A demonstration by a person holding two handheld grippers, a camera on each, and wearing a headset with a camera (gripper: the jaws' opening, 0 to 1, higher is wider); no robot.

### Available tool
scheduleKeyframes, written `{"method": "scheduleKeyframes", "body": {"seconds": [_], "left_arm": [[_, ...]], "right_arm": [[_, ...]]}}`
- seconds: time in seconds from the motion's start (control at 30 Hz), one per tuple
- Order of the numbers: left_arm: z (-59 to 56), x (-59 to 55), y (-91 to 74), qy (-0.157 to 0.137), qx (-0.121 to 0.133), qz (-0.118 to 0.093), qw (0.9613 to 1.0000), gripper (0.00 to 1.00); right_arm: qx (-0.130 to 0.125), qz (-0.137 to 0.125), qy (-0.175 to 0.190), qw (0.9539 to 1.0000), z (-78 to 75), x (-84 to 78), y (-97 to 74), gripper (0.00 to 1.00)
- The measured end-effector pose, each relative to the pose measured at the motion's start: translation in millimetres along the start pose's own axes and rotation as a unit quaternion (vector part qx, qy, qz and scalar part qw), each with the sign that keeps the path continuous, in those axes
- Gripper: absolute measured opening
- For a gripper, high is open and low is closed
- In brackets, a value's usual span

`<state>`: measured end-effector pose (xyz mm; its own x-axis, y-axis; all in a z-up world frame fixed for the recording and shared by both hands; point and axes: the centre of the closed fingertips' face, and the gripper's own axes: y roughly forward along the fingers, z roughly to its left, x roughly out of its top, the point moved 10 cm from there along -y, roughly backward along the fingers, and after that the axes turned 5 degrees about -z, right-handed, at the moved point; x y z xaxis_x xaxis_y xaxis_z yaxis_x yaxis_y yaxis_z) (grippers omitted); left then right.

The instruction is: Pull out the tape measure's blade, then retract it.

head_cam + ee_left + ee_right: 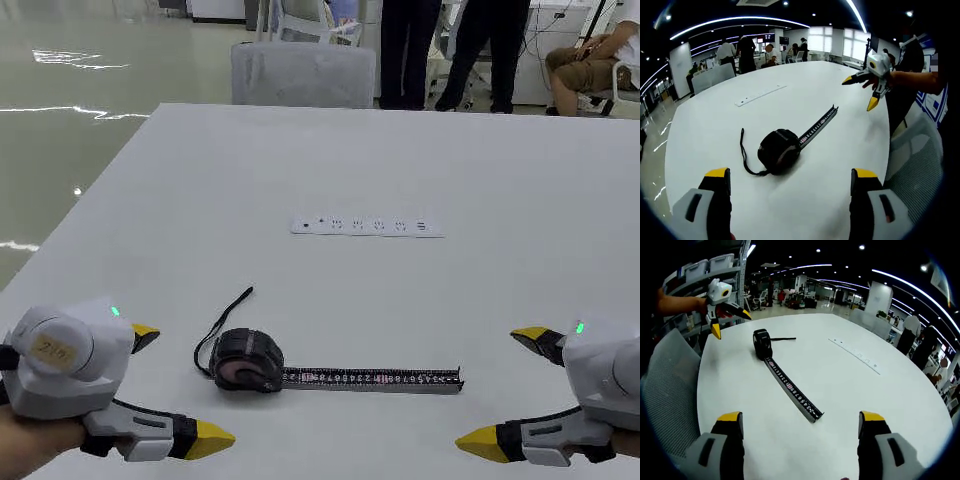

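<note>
**Tape measure** (pixel 246 360): a black case resting on the desk (pixel 400 160) just ahead of my left gripper (pixel 188 385). It sits in line with the gap between that gripper's jaws and clear of both yellow tips.

**Blade** (pixel 372 379): drawn out and lying flat on the desk. It runs from the case toward my right gripper (pixel 494 388). In the right gripper view I read its free end (pixel 815 416) ahead of the gap between those jaws, touching neither.

**Wrist strap** (pixel 222 318): a thin black loop leaving the case on the side away from the blade and trailing farther out from the left jaws.

**Left jaws**: spread wide, tips well apart, nothing between them.

**Right jaws**: likewise spread wide and empty.

The two grippers face each other along the line of the blade, with the tape measure lying between them. Each appears in the other's view, held up in a hand above the desk.

**Surroundings**: farther out from both pairs of jaws, a white power strip (pixel 366 226) lies flat on the desk, roughly parallel to the blade and well apart from it. At the desk's far edge stands a grey chair (pixel 303 74). Beyond it are people (pixel 460 50) — some standing, one seated.
</note>
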<state>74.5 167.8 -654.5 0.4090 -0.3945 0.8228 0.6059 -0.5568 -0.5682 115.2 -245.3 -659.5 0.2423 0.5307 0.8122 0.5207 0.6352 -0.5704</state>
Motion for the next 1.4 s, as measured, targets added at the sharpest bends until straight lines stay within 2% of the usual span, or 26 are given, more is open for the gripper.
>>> {"method": "scheduleKeyframes", "body": {"seconds": [0.17,0.27,0.4,0.57,0.77,1.2,1.4], "left_arm": [[-0.2,-0.9,-3.1,-0.007,0.015,-0.007,0.9998,0.99],[-5.5,0.3,-5.5,-0.011,0.020,-0.013,0.9997,0.99],[-6.0,-0.8,-5.6,-0.015,0.030,-0.019,0.9993,0.99],[-21.6,-2.1,-11.7,-0.025,0.041,-0.024,0.9986,0.99],[-29.0,-2.9,-15.3,-0.030,0.053,-0.028,0.9977,0.99],[-43.3,2.5,-14.1,-0.034,0.072,-0.042,0.9960,0.99],[-53.6,0.6,-14.1,-0.052,0.079,-0.049,0.9943,0.98]], "right_arm": [[-0.011,0.002,0.012,0.9999,5.4,-1.5,-5.0,0.99],[-0.023,0.006,0.020,0.9995,10.1,-1.5,-8.0,0.99],[-0.035,0.011,0.033,0.9988,9.7,-2.6,-10.1,0.99],[-0.041,0.002,0.038,0.9984,22.1,-0.6,-12.7,0.99],[-0.061,-0.004,0.055,0.9967,29.8,0.0,-16.2,0.99],[-0.082,-0.013,0.073,0.9939,51.9,1.0,-19.3,0.98],[-0.090,-0.018,0.087,0.9919,61.9,3.0,-19.1,0.98]]}}
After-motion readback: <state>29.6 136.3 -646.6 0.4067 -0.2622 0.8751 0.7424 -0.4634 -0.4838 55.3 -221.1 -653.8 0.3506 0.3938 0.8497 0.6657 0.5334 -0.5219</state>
